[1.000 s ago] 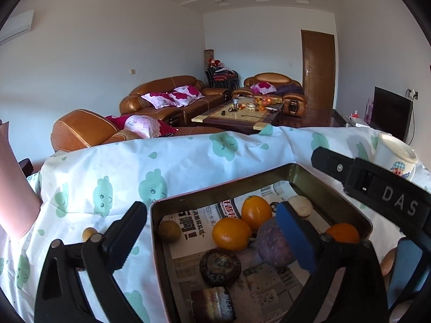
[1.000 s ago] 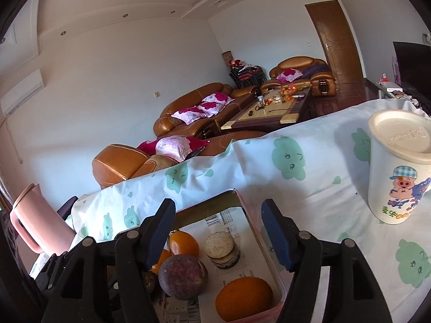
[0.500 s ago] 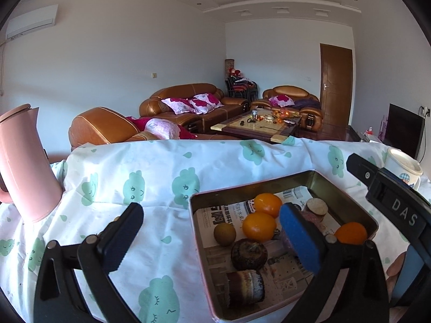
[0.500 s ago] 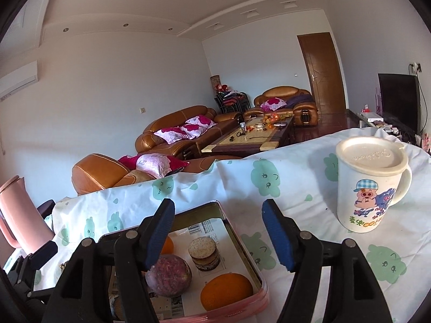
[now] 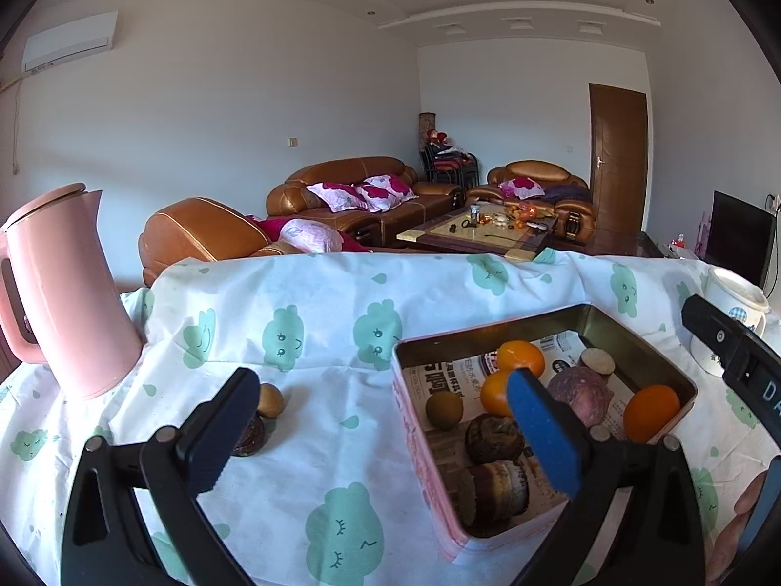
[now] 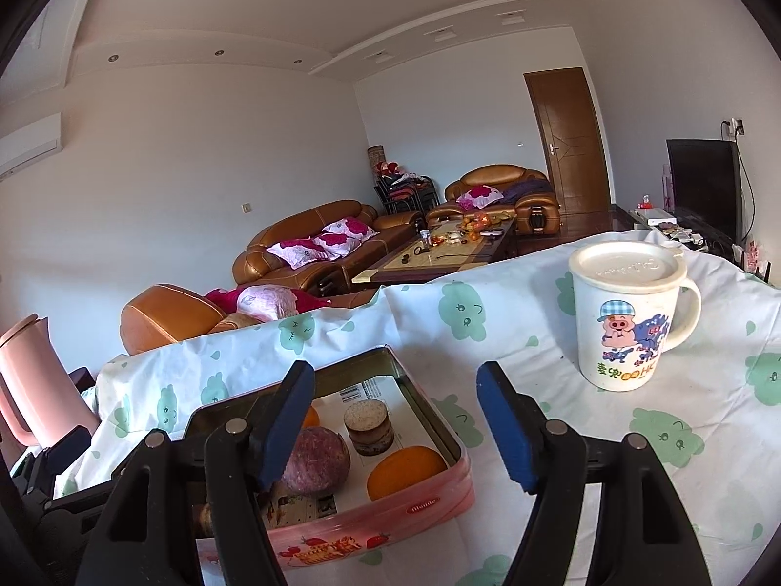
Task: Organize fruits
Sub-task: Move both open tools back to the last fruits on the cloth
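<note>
Fruits are sitting in a pink tin (image 5: 419, 432) lined with newspaper, on a table under a white cloth (image 5: 317, 322) printed with green clouds; inside are lying two oranges (image 5: 520, 357) near the back, a third orange (image 5: 650, 413) by the right wall, a purple passion fruit (image 5: 580, 390) between them, and a brown kiwi (image 5: 443, 410) toward the left wall; dark round fruits (image 5: 494, 437) are resting at the tin's near end, and a pale-topped one (image 5: 596, 360) is sitting by the far wall; outside the tin, a small brown fruit (image 5: 270, 400) is lying on the cloth, just beside a dark round one (image 5: 249, 435) partly hidden behind a claw finger.

Left claw (image 5: 385, 432) is hanging above the cloth with its fingers spread wide and nothing between them, the right finger overlapping the tin; right claw (image 6: 396, 427) is likewise gaping and carrying nothing, poised over the tin's near right corner, where the passion fruit (image 6: 315, 461) and an orange (image 6: 406, 471) are showing.

Farther out, a pink kettle (image 5: 63, 293) is standing upright at the left of the table; a lidded white mug (image 6: 627, 312) with a cartoon pig is standing to the right of the tin, well apart from it; beyond the table, brown leather sofas (image 5: 356, 195) with pink cushions are ringing a low coffee table (image 5: 481, 234).
</note>
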### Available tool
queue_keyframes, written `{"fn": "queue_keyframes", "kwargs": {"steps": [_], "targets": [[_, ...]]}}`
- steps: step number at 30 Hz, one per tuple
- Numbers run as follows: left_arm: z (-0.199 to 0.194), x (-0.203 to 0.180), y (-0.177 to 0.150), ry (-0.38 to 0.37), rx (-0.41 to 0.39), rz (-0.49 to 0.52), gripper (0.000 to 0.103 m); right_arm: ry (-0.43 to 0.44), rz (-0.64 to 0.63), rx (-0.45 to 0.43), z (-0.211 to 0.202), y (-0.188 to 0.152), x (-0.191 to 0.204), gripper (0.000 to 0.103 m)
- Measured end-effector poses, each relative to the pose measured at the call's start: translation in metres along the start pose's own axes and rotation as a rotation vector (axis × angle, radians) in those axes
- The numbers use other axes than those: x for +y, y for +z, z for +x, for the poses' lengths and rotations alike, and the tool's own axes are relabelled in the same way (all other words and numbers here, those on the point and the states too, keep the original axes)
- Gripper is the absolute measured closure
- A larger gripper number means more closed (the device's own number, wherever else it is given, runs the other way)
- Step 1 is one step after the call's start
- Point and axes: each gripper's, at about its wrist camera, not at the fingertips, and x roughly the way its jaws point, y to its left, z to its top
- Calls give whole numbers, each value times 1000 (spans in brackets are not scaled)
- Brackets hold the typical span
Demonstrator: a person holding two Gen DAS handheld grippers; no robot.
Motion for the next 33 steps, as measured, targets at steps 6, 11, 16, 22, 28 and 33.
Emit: {"fn": "queue_keyframes", "kwargs": {"steps": [6, 11, 16, 22, 28, 33], "targets": [[-2, 15, -3, 2, 5, -10, 0, -33, -22, -27, -13, -5, 10, 32], [-2, 33, -4, 23, 10, -10, 0, -8, -36, 15, -12, -11, 30, 32], [1, 58, -5, 42, 24, -32, 0, 22, -64, 24, -14, -19, 57, 32], [5, 89, -6, 84, 32, -47, 0, 62, -75, 54, -9, -27, 88, 32], [15, 130, -7, 144, 62, -88, 0, 110, -111, 78, -3, -36, 123, 32], [30, 172, -7, 223, 125, -152, 0, 154, -161, 113, 5, -43, 149, 33]]}}
